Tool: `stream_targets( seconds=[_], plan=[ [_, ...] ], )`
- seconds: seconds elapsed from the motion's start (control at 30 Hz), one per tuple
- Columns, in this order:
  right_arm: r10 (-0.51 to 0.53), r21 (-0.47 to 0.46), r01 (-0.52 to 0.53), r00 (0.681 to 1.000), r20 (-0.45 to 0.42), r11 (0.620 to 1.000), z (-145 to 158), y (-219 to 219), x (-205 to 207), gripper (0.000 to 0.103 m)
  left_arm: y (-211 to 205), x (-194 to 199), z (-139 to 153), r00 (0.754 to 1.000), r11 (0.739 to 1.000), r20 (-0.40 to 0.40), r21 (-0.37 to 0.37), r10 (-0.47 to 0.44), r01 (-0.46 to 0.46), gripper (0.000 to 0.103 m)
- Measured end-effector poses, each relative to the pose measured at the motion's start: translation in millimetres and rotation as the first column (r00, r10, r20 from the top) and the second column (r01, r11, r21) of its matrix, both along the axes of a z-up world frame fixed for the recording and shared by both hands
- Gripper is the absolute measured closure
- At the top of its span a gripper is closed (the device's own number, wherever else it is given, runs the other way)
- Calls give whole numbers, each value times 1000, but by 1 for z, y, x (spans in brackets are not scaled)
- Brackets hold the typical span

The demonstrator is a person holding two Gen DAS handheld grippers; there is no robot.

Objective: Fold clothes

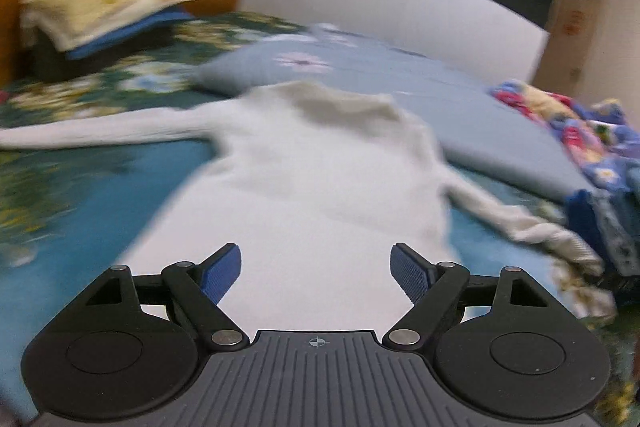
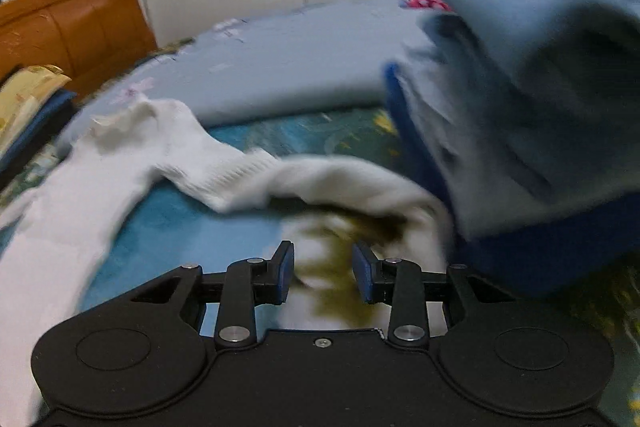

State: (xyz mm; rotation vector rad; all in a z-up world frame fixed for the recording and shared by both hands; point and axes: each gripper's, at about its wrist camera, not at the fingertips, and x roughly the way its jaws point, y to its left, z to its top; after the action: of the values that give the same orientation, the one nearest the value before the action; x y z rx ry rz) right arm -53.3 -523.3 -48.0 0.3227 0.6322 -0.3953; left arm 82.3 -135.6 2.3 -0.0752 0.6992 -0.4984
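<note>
A white long-sleeved sweater (image 1: pixel 304 187) lies flat on the bed, collar away from me and both sleeves spread out. My left gripper (image 1: pixel 316 267) is open and empty, hovering over the sweater's lower body. In the right wrist view the sweater's right sleeve (image 2: pixel 248 175) runs across the bedsheet to its cuff. My right gripper (image 2: pixel 323 275) is open and empty, just above the sleeve's end near the cuff. Both views are blurred by motion.
The bed has a teal floral sheet (image 1: pixel 80 179). A folded light blue quilt (image 1: pixel 400 91) lies behind the sweater. A stack of blue folded clothes (image 2: pixel 520 99) rises at the right. Yellow and blue folded items (image 1: pixel 108 3) sit by the orange headboard (image 2: pixel 72 27). A colourful blanket (image 1: pixel 568 123) lies far right.
</note>
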Motion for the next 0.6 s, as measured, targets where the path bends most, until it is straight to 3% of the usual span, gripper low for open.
stream_targets(
  seconds=[0.13,0.3,0.47,0.6],
  plan=[
    [-25,-6,25,999,28,1000,-3,-5,-25,68,-76,19,-12,992,993,-36,-10,-120,120,22],
    [-35,-58,38,998,50,998,5,-8,-41,68,-156,45,-39,971,981,-143,-49,-192,187,22],
    [-24,-92,25,1000,15,995,0,-15,-14,68,-200,71,-69,952,988,-269,-91,-144,124,22],
    [10,-170,-11,1000,-9,985,-1,-14,8,72,-212,89,-77,954,991,-286,-124,-89,56,22]
  ],
)
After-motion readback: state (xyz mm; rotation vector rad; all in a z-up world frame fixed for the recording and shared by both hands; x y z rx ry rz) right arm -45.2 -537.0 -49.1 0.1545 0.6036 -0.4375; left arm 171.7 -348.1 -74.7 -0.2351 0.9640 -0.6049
